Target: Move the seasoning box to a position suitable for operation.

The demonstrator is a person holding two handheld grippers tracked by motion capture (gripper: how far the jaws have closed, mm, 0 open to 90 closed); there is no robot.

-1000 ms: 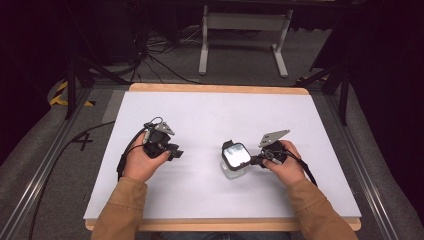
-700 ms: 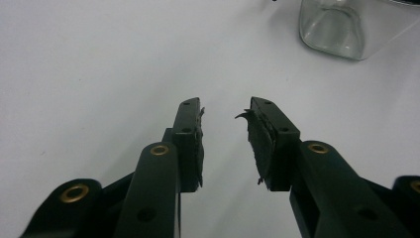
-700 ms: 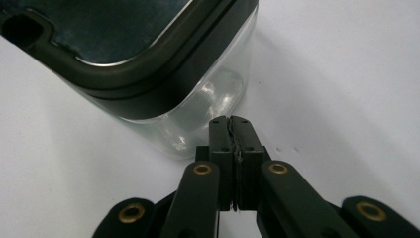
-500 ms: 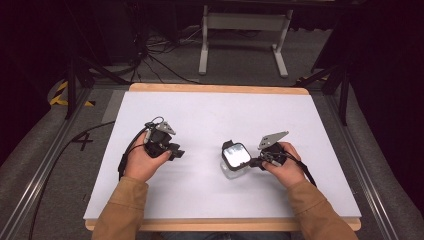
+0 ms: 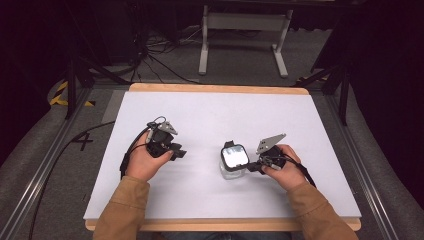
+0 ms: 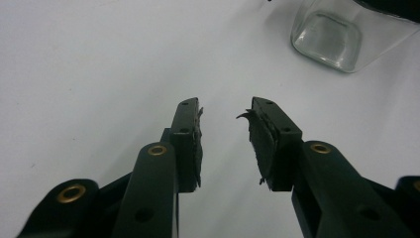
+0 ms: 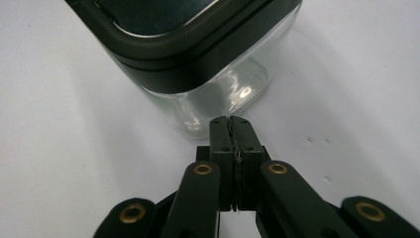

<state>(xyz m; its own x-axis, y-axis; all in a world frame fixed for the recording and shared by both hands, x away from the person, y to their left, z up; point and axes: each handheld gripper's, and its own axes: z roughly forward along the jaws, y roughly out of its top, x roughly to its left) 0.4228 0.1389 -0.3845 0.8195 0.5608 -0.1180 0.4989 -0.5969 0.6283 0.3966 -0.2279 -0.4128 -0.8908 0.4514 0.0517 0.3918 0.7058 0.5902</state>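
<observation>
Standing on the white table (image 5: 200,120), a square glass jar (image 5: 233,162) with a black-rimmed lid (image 5: 234,155) sits a little right of the middle, near the person's edge. From above, the lid's pale centre panel catches the light and the clear walls show below it. The right gripper (image 5: 253,167) lies just beside the jar's right side, held low in the person's right hand (image 5: 283,167), with its grey three-cornered plate tilted up above the hand. In the right gripper view its two black jaws are pressed flat together with nothing between them, their tips right up against the lower glass wall of the jar (image 7: 208,99), below the dark lid band (image 7: 188,44); whether they actually touch the glass cannot be told. The left gripper (image 5: 179,153) rests well apart from the jar, left of the table's middle, in the left hand (image 5: 145,162), pointing toward the jar. In the left gripper view its jaws stand apart with a clear gap and bare white surface between them, the pads (image 6: 257,134) looking worn and ragged at the edges, and the jar's clear base (image 6: 327,39) shows farther off at the upper right. Both sleeves are tan.
</observation>
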